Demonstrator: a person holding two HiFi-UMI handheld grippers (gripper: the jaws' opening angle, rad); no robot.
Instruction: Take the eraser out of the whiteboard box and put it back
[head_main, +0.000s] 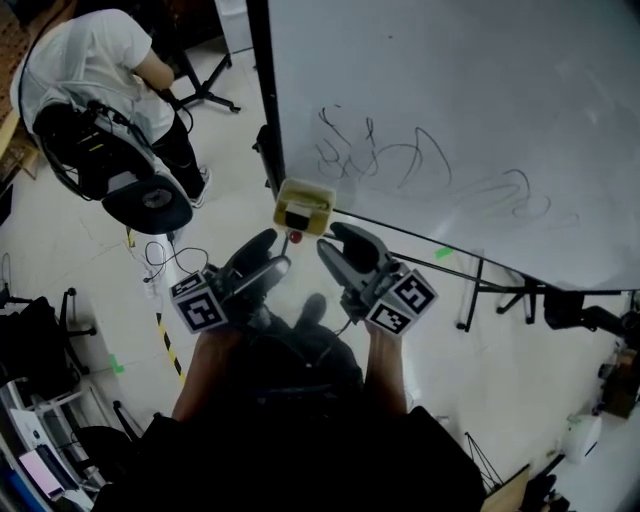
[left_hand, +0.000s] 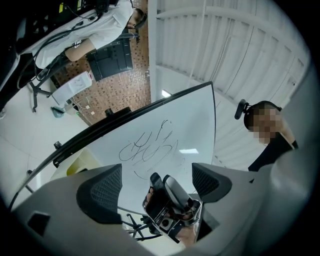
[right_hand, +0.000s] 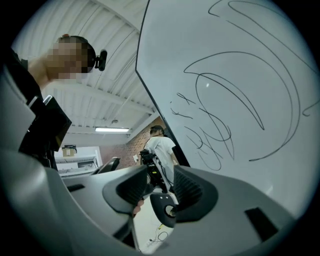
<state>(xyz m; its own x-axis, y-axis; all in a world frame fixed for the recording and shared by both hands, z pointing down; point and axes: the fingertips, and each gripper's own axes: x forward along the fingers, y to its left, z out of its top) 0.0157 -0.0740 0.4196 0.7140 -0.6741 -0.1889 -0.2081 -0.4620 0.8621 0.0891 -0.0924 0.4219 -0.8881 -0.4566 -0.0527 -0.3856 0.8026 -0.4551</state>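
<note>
A yellowish whiteboard box (head_main: 303, 207) hangs at the lower left corner of the whiteboard (head_main: 470, 100), which carries black scribbles. I cannot make out the eraser in any view. In the head view both grippers point up at the box from just below it. My left gripper (head_main: 272, 253) is below and left of the box, with its jaws wide apart and nothing between them (left_hand: 156, 180). My right gripper (head_main: 333, 243) is below and right of it. Its jaws leave a narrow gap (right_hand: 162, 182) with nothing in it. The box's edge (left_hand: 80, 162) shows at the left in the left gripper view.
A person in a white shirt (head_main: 95, 60) with dark gear stands at the far left. The whiteboard's black frame post (head_main: 262, 90) and its stand legs (head_main: 500, 285) are close by. Cables (head_main: 165, 262) lie on the white floor. Shelving stands at the lower left.
</note>
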